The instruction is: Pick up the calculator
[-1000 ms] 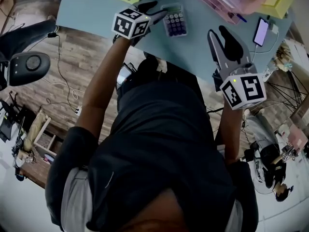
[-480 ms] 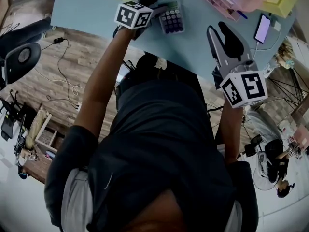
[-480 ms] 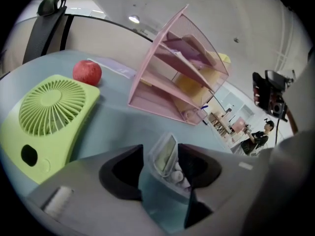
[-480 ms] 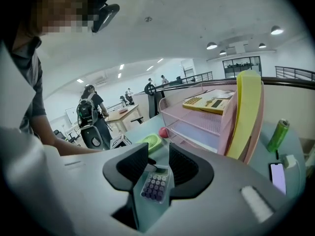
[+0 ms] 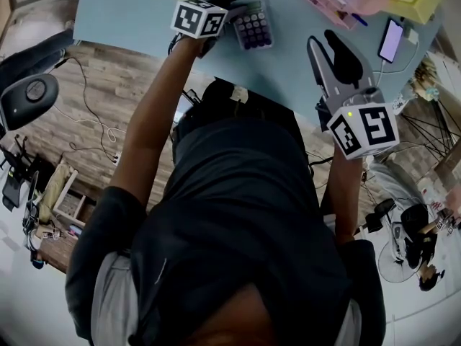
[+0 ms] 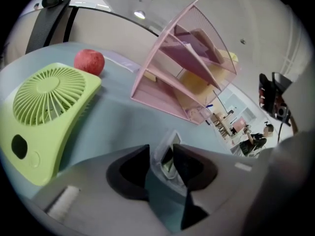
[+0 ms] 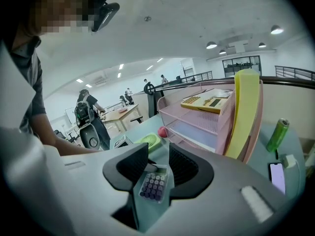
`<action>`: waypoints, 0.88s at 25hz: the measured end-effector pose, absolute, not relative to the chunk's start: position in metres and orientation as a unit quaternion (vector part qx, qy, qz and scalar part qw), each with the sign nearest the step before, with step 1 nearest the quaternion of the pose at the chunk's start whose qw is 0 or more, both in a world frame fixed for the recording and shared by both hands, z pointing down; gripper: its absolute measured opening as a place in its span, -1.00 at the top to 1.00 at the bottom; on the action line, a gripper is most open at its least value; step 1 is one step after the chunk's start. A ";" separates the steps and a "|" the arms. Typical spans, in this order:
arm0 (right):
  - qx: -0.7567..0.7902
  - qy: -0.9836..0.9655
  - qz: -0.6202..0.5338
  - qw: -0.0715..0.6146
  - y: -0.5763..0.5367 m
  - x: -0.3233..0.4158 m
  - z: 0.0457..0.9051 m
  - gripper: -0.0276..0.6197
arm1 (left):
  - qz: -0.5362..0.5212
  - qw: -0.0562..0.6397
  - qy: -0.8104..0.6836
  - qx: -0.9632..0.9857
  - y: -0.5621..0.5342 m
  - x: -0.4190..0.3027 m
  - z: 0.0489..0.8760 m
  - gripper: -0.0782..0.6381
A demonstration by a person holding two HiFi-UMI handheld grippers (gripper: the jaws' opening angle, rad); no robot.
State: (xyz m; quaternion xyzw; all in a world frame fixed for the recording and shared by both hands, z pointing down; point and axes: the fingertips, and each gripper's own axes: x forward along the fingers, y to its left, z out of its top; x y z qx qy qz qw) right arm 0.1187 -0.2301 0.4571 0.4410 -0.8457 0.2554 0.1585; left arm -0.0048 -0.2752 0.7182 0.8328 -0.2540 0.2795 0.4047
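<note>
The calculator, clear-cased with dark purple keys, lies on the pale blue table at the far side. My left gripper is at its left end. In the left gripper view the calculator stands edge-on between the jaws of my left gripper, which are closing and press on both its sides. My right gripper hovers open over the table's right part, away from the calculator. In the right gripper view the calculator shows far off through the gap of my right gripper.
A green fan lies left of the calculator, with a red apple behind it. A pink tray rack stands beyond. A phone and a green can sit at the table's right.
My left gripper has come down at the calculator's left end and its jaws have narrowed onto it. The right gripper has stayed where it was.
</note>
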 end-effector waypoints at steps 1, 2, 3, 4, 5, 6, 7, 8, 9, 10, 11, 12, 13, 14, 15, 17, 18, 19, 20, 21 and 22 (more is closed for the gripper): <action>0.441 -0.845 0.255 0.160 -0.229 0.117 0.456 0.56 | 0.276 0.406 -0.257 0.832 -0.274 -0.008 0.716 0.22; 0.442 -0.846 0.253 0.160 -0.229 0.116 0.455 0.56 | 0.270 0.407 -0.260 0.833 -0.274 -0.009 0.712 0.25; 0.443 -0.846 0.251 0.158 -0.229 0.116 0.454 0.56 | 0.260 0.406 -0.263 0.836 -0.275 -0.010 0.707 0.29; 0.444 -0.846 0.250 0.156 -0.229 0.116 0.453 0.56 | 0.250 0.405 -0.264 0.839 -0.275 -0.009 0.700 0.33; 0.444 -0.846 0.249 0.156 -0.228 0.116 0.453 0.56 | 0.241 0.401 -0.263 0.844 -0.276 -0.007 0.693 0.34; 0.445 -0.846 0.249 0.156 -0.228 0.115 0.451 0.56 | 0.236 0.394 -0.262 0.849 -0.275 -0.004 0.686 0.35; 0.446 -0.845 0.249 0.154 -0.228 0.114 0.450 0.56 | 0.235 0.384 -0.259 0.855 -0.274 -0.002 0.678 0.35; 0.447 -0.846 0.249 0.152 -0.228 0.113 0.449 0.56 | 0.235 0.372 -0.256 0.861 -0.272 0.000 0.671 0.36; 0.447 -0.847 0.247 0.151 -0.227 0.111 0.447 0.56 | 0.237 0.359 -0.254 0.867 -0.270 0.002 0.664 0.36; 0.445 -0.848 0.245 0.151 -0.226 0.109 0.445 0.56 | 0.239 0.344 -0.253 0.872 -0.268 0.003 0.657 0.36; 0.444 -0.849 0.242 0.151 -0.226 0.107 0.443 0.56 | 0.242 0.329 -0.252 0.877 -0.267 0.003 0.651 0.36; 0.444 -0.850 0.239 0.151 -0.225 0.105 0.441 0.56 | 0.245 0.314 -0.253 0.882 -0.266 0.003 0.644 0.36; 0.444 -0.851 0.237 0.151 -0.224 0.103 0.439 0.56 | 0.247 0.299 -0.254 0.886 -0.264 0.001 0.637 0.36; 0.444 -0.852 0.235 0.150 -0.222 0.102 0.437 0.56 | 0.247 0.288 -0.256 0.889 -0.263 0.000 0.631 0.36; 0.444 -0.852 0.233 0.149 -0.221 0.100 0.435 0.56 | 0.245 0.278 -0.257 0.892 -0.262 -0.002 0.624 0.36; 0.445 -0.853 0.229 0.146 -0.218 0.096 0.430 0.56 | 0.239 0.262 -0.261 0.898 -0.261 -0.008 0.610 0.36; 0.446 -0.854 0.226 0.145 -0.216 0.095 0.427 0.56 | 0.236 0.254 -0.264 0.900 -0.261 -0.011 0.603 0.37; 0.447 -0.854 0.223 0.143 -0.215 0.094 0.425 0.56 | 0.234 0.245 -0.266 0.902 -0.260 -0.014 0.595 0.37; 0.448 -0.855 0.219 0.142 -0.213 0.093 0.422 0.56 | 0.233 0.236 -0.268 0.905 -0.259 -0.017 0.588 0.37; 0.448 -0.856 0.216 0.141 -0.212 0.092 0.420 0.56 | 0.231 0.227 -0.270 0.907 -0.259 -0.020 0.581 0.37; 0.449 -0.856 0.213 0.140 -0.210 0.091 0.417 0.56 | 0.229 0.218 -0.272 0.909 -0.258 -0.023 0.574 0.37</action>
